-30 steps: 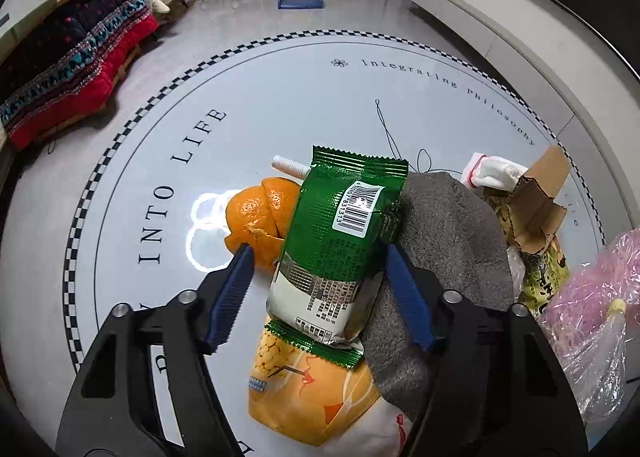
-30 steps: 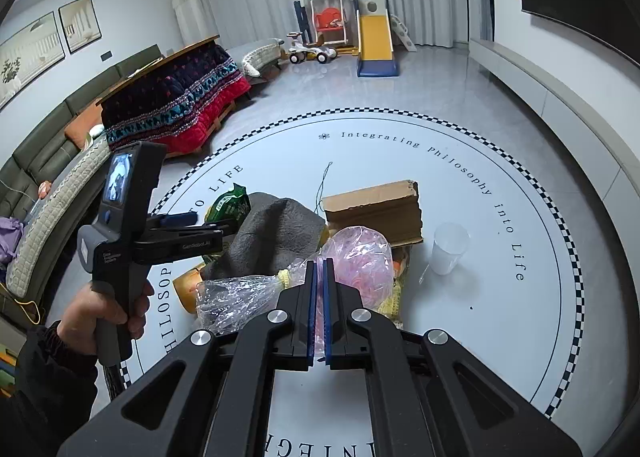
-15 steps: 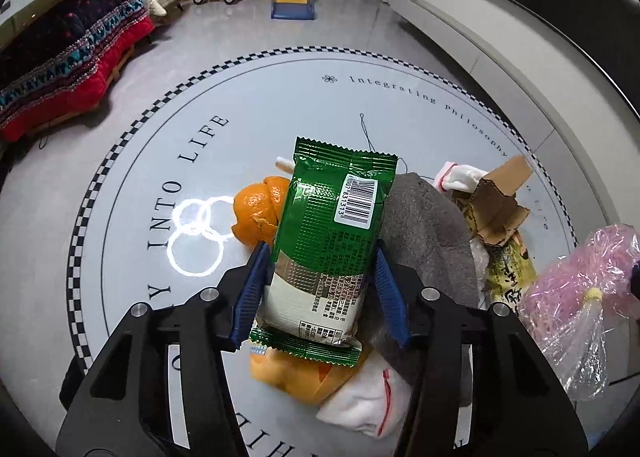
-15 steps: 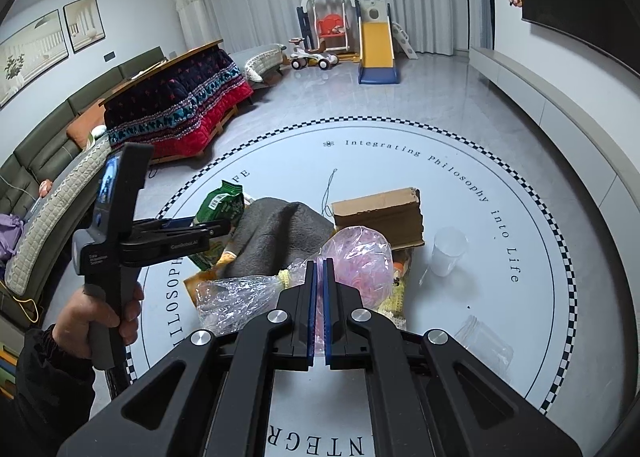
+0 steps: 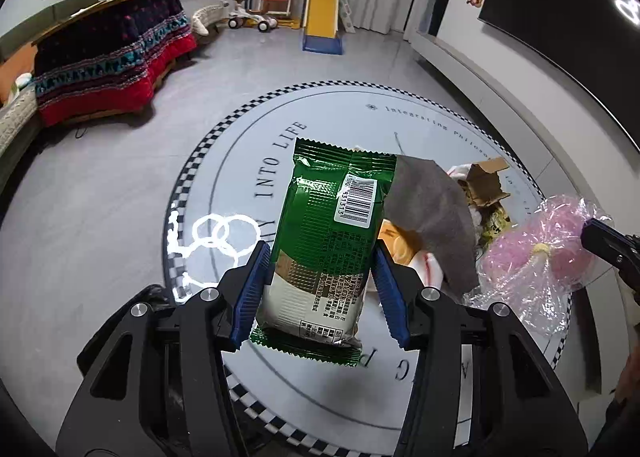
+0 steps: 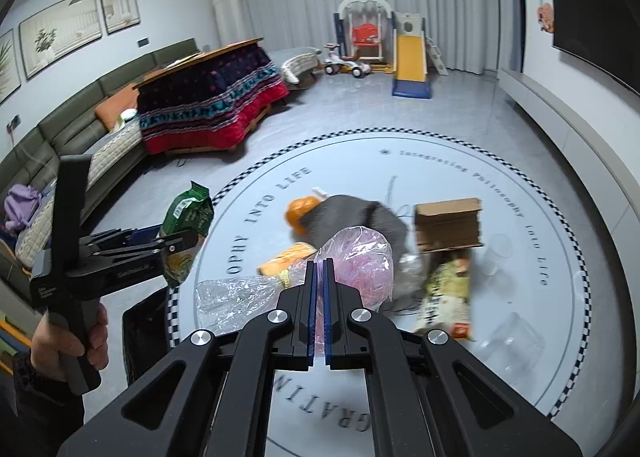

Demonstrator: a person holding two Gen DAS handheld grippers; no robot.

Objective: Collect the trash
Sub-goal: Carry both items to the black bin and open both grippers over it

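The left claw [image 5: 318,289] clamped the green packet [image 5: 324,241], the right claw [image 6: 319,309] pinched the pink bag [image 6: 356,265]; either slick wrapper could slip out

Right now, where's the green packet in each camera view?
Left wrist: green packet at centre, clamped between the left gripper's blue pads.
Right wrist: green packet at left, in the left gripper, off the rug.
Shared landmark: yellow slide at the back.

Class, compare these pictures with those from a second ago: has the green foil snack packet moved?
Yes. The green foil snack packet, gripped by the left gripper, has been lifted off the trash pile and carried left, out over the round floor mat's checkered rim.
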